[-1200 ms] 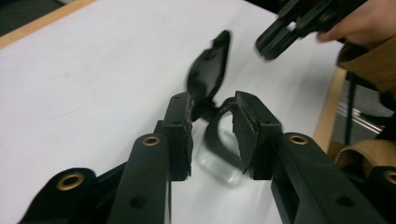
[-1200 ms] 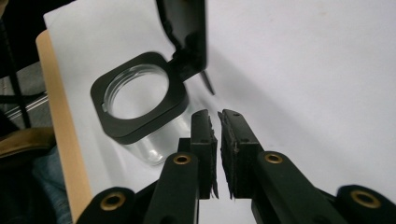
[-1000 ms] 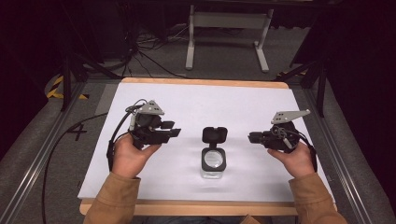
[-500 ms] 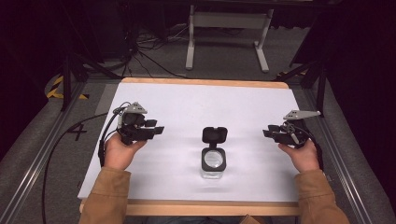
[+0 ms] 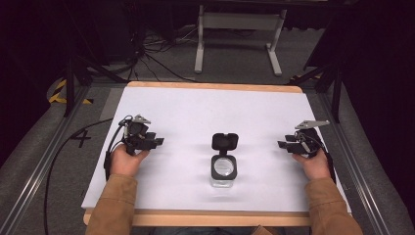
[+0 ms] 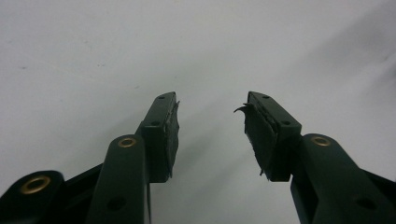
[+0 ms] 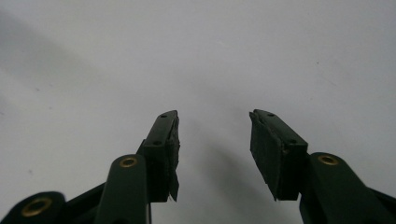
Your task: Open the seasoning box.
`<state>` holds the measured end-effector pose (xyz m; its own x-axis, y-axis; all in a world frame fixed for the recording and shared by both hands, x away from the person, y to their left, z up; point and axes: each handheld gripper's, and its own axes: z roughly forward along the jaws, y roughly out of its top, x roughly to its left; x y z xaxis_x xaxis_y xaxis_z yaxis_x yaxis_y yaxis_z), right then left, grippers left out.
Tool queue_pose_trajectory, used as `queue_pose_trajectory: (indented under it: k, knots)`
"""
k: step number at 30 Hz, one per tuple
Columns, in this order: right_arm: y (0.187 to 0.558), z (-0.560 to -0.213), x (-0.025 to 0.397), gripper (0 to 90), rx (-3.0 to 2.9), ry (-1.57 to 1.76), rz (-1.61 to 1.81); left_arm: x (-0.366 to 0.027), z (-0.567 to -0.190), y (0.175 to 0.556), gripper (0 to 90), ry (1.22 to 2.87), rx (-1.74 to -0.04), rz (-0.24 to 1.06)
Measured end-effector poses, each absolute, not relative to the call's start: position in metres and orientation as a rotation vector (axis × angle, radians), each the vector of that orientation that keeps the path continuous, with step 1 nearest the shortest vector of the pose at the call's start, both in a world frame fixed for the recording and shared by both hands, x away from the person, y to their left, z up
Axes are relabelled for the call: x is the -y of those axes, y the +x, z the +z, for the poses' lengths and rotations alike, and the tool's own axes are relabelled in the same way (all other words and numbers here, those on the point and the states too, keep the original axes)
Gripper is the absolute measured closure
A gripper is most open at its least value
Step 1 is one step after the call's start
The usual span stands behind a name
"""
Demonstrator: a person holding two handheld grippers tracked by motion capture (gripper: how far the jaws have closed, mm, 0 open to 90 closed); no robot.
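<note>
**Both tools open and empty, either side of a flip-top container**

My left tool [image 5: 155,142] sits left of centre in the high view, held in my left hand [image 5: 126,159], its jaws pointing toward the middle of the frame. In the left gripper view, the left tool [image 6: 208,105] has its jaws spread wide with nothing between them; one pad [image 6: 256,133] has a frayed, peeling edge, and bare white surface lies behind the gap.

My right tool [image 5: 285,145] sits at the right of the high view, held in my right hand [image 5: 313,164], its jaws pointing inward toward frame centre; a grey three-cornered plate [image 5: 311,124] rides on top of it. In the right gripper view, the right tool [image 7: 214,116] is likewise spread wide and holds nothing, with white surface beyond the pads.

Between the two tools, slightly below the centre of the high view, stands a small clear container [image 5: 224,170] with a black rim. Its black flip lid [image 5: 225,142] is open and lies back toward the top of the frame. The container is well apart from both tools.

All of this rests on the white sheet [image 5: 210,112] that covers the desk [image 5: 215,87], whose wooden edge shows along the top and bottom. A black cable [image 5: 68,147] trails from the left tool off the lower left.
</note>
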<state>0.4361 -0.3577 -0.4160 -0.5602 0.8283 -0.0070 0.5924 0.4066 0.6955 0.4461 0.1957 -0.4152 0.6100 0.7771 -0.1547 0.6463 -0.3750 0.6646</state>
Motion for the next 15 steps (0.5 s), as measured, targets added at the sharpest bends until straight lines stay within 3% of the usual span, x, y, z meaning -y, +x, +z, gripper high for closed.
queue_pose_trajectory:
  k: [15]
  knots:
    - [0.441, -0.432, 0.37, 50.7, -2.272, 1.342, 0.966, -0.188, -0.428, 0.446, 52.5, 2.175, -1.035, 0.222]
